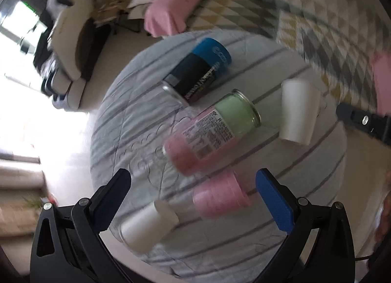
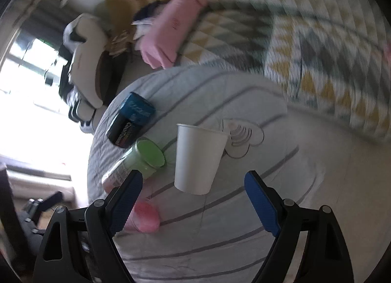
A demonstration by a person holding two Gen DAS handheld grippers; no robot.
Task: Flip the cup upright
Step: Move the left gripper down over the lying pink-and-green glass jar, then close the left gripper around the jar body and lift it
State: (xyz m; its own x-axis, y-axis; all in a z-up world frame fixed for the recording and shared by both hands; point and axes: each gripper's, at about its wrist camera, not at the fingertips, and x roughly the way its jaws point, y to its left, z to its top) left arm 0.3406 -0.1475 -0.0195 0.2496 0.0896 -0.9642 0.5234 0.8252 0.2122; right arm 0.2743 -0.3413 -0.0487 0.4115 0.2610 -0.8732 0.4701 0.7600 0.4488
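A white paper cup (image 2: 199, 158) stands on the grey striped cloth (image 2: 220, 246), wide mouth up, just ahead of my open right gripper (image 2: 193, 183); it also shows in the left wrist view (image 1: 298, 109). A pink cup (image 1: 220, 195) lies on its side between the fingers of my open left gripper (image 1: 193, 183); it also shows in the right wrist view (image 2: 145, 218). Another white cup (image 1: 149, 226) lies on its side near the left finger. The views are blurred.
A glass jar with green and pink contents (image 1: 212, 131) and a black and blue can (image 1: 200, 73) lie on the cloth. A patterned quilt (image 1: 305, 14) with a pink pillow (image 1: 176, 7) is behind. The right gripper's finger (image 1: 364, 121) shows at the right edge.
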